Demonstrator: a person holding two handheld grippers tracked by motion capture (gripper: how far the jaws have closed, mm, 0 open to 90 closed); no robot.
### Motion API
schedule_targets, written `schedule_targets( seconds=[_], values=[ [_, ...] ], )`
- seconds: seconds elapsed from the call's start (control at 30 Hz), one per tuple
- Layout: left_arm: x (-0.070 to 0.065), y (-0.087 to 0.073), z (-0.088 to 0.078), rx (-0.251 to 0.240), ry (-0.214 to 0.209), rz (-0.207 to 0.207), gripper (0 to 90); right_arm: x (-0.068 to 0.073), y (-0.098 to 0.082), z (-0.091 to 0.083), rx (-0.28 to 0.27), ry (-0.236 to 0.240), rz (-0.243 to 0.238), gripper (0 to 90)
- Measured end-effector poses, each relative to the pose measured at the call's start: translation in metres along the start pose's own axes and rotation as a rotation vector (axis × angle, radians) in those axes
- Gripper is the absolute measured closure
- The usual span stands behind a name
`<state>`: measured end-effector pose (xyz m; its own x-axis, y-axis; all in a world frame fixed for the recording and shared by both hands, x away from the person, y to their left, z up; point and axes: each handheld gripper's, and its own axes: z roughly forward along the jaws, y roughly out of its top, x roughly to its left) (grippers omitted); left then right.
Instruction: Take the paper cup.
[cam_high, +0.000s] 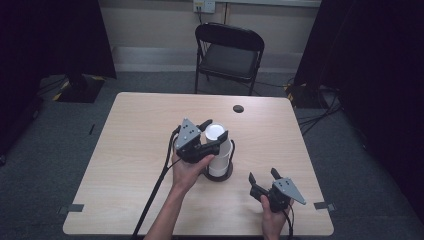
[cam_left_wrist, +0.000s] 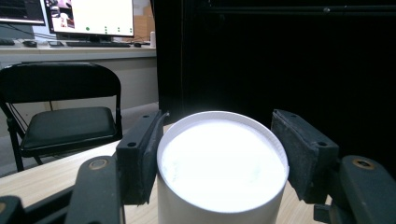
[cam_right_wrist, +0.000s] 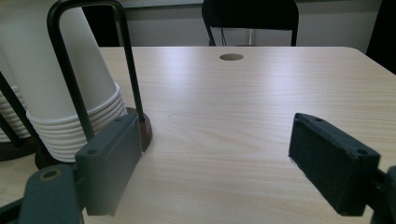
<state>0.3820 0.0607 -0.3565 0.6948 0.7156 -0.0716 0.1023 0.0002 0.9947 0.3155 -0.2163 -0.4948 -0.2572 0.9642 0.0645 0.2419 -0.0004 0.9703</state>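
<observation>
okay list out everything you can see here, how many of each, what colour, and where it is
Paper cups: one stack, upside down, white, in a holder at mid-table.
Cup holder: one, black wire loops on a dark round base, under and around the stack.
Table: one, light wood, centre of the room, with a dark round hole near its far edge.
Folding chair: one, black, behind the table.
Monitors: at least two, lit, on a desk seen in the left gripper view.
Left gripper: one, black, jaws closed on the top cup.
Right gripper: one, black, jaws open, above the table's near right part.
</observation>
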Motion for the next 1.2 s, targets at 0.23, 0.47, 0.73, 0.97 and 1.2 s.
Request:
schedule_targets(
  seconds=[0.23,0.47,0.73,0.97,1.2],
  values=[
    [0.001,0.003,-0.005,-0.014,-0.003,-0.004,36.1,0.0,0.0,0.0,0.001,0.0,0.001,16.2],
    [0.0,0.011,-0.018,-0.047,0.007,-0.018,36.1,0.0,0.0,0.0,0.001,0.0,-0.002,16.3],
    [-0.004,0.013,-0.032,-0.041,0.024,-0.029,36.1,0.0,0.0,0.0,0.003,0.002,-0.001,16.3],
    [-0.001,0.011,-0.04,-0.042,0.01,-0.042,36.1,0.0,0.0,0.0,0.003,0.002,-0.001,16.3],
    [0.001,0.006,-0.048,-0.023,0.0,-0.056,36.1,0.0,0.0,0.0,0.006,0.006,0.004,16.3]
  ],
)
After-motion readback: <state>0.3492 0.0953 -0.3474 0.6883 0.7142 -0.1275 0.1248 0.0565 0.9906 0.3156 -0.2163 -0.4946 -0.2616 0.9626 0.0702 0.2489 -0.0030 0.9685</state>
